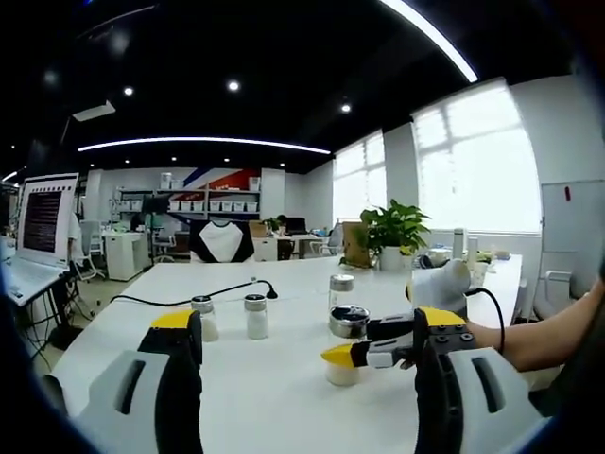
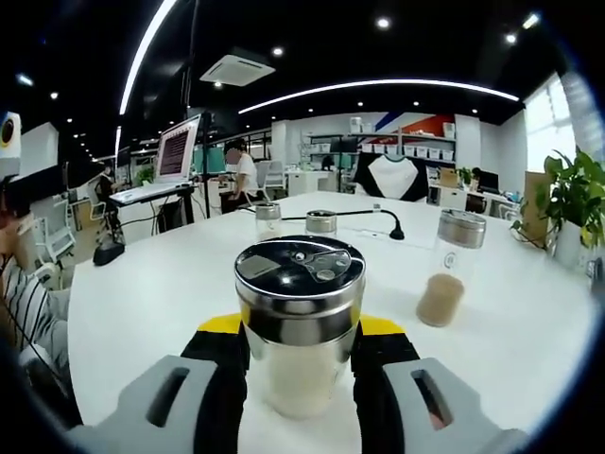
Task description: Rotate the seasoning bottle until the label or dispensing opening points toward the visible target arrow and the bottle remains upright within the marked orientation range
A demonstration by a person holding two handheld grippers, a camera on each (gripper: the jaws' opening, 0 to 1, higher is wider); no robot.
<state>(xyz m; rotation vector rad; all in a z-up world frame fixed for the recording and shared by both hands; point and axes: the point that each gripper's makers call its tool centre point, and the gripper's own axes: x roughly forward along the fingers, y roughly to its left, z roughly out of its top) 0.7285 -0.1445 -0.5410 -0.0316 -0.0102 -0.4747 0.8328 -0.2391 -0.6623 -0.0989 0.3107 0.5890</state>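
The seasoning bottle (image 2: 301, 284) has a glass body, pale powder inside and a steel lid with small dispensing holes on top. It stands upright on the white table (image 2: 142, 303). My right gripper (image 2: 302, 331) is shut on it, one yellow-tipped jaw on each side of the body. In the left gripper view the same bottle (image 1: 348, 323) stands right of centre, with the right gripper (image 1: 345, 355) reaching in from the right and clamping it. My left gripper (image 1: 307, 326) hovers low over the table, open, jaws wide apart with nothing between them.
Two small shakers (image 1: 203, 317) (image 1: 256, 315) stand left of the bottle, by a black cable (image 1: 189, 298). A taller jar of brown powder (image 2: 449, 270) stands to the right. A potted plant (image 1: 392, 232) sits at the far edge. A person (image 2: 24, 293) sits at the left.
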